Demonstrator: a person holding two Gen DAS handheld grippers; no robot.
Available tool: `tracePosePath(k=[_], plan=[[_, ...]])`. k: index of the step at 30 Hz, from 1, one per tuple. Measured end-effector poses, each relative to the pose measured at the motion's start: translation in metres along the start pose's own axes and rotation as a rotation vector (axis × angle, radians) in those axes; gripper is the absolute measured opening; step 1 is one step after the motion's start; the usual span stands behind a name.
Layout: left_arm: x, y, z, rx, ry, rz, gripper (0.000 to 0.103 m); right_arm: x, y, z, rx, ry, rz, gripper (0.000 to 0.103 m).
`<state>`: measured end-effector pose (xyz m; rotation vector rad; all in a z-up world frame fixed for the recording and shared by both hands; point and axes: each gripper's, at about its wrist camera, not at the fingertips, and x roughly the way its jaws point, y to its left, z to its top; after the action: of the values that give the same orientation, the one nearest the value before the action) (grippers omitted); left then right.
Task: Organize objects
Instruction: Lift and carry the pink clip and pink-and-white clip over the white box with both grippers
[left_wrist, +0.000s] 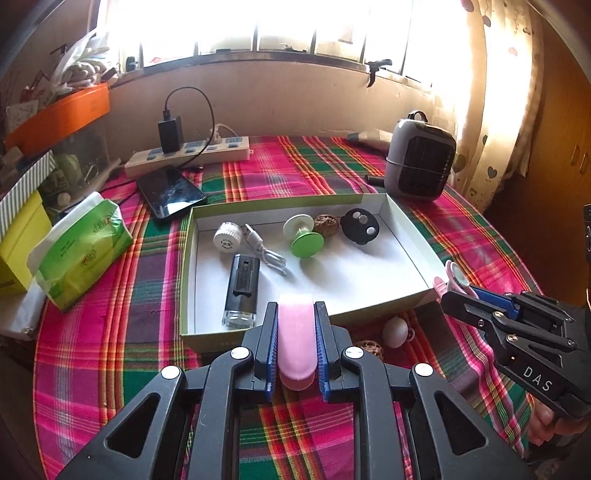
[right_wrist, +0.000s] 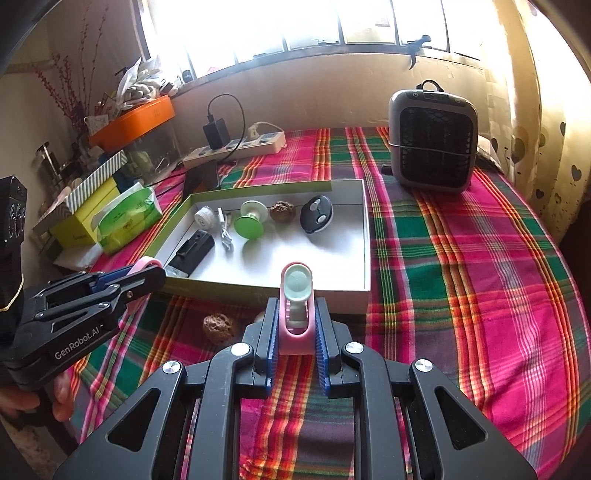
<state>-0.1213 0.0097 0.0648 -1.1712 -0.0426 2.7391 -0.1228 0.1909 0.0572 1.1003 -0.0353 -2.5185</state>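
Gripping one pink item apiece, two hand-held claws hang over a plaid-covered bench, poised just short of the near wall of a white open box (left_wrist: 413, 229) that, to judge by the task, is the collecting place; at left a green tissue pack (left_wrist: 83, 247) and a phone (left_wrist: 170, 194) lie outside it; inside, left to right, lie a white round cap (left_wrist: 227, 238), a black lighter-like block (left_wrist: 242, 286), a white cable (left_wrist: 267, 254), a green spool (left_wrist: 304, 236), a walnut (left_wrist: 325, 223) and a black key fob (left_wrist: 360, 226); the left claw (left_wrist: 295, 332) is clamped on a plain pink strip (left_wrist: 295, 332); the right claw (right_wrist: 295, 325) pinches a pink holder (right_wrist: 295, 295) with a pale disc. The left camera alone shows a whitish egg shape (left_wrist: 394, 330) beside the box; the right camera alone reveals the disc's face and a second walnut (right_wrist: 218, 325) plainly, still on the cloth.
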Motion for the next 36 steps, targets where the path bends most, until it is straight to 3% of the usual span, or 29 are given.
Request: tracePosePath(k=[20, 36], plan=[[0.059, -0.003, 0.033, -0.017, 0.067, -0.021, 0.016, 0.045, -0.014, 0.041, -0.007, 0.050, -0.023, 0.018], [0.087, 0.003, 0.041, -0.016, 0.107, -0.001, 0.016, 0.079, -0.021, 0.046, -0.001, 0.127, -0.033, 0.018]])
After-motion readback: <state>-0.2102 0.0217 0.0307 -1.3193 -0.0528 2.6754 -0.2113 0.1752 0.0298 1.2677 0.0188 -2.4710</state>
